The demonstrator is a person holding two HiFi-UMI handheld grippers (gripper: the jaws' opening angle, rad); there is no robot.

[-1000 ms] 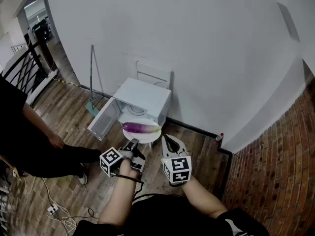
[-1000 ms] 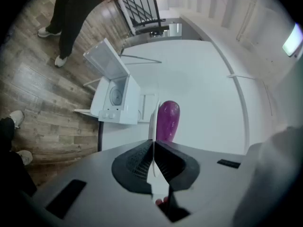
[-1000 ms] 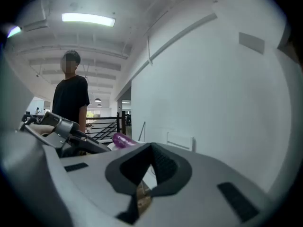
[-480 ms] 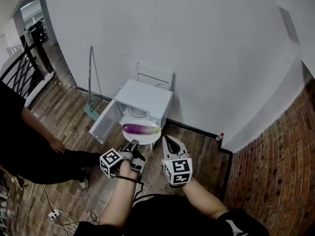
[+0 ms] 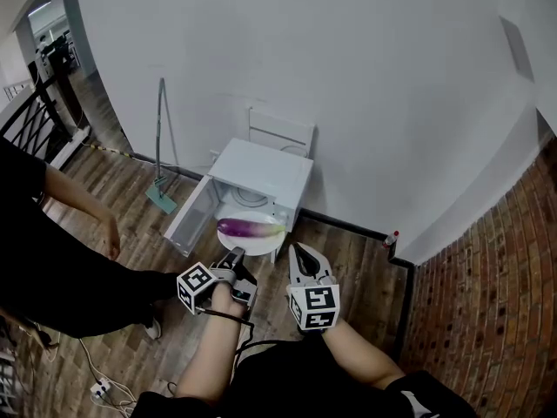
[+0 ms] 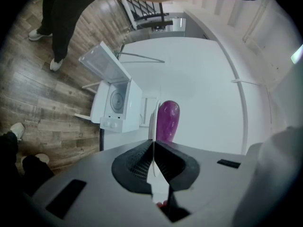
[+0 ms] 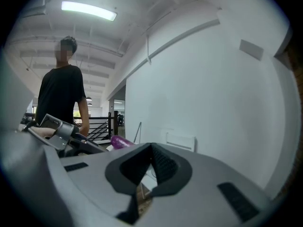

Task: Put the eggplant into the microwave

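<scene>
Left claw point(image 5: 237, 252) and right claw point(image 5: 294, 246) both pinched closed, empty, at six o'clock from the eggplant point(image 5: 248, 227) on its round white table point(image 5: 254, 245), open-doored microwave point(image 5: 264, 169) at twelve.

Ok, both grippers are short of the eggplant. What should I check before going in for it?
1. Door of the white box microwave open: ok.
2. Cavity free: ok, only the turntable shows.
3. Purple eggplant lying free on the small round white table: ok.
4. Left gripper open for a grasp: not ok, shut and empty.
5. Right gripper open: not ok, shut and empty.
6. Bystander in black clear of the door: ok, apart at left.
</scene>
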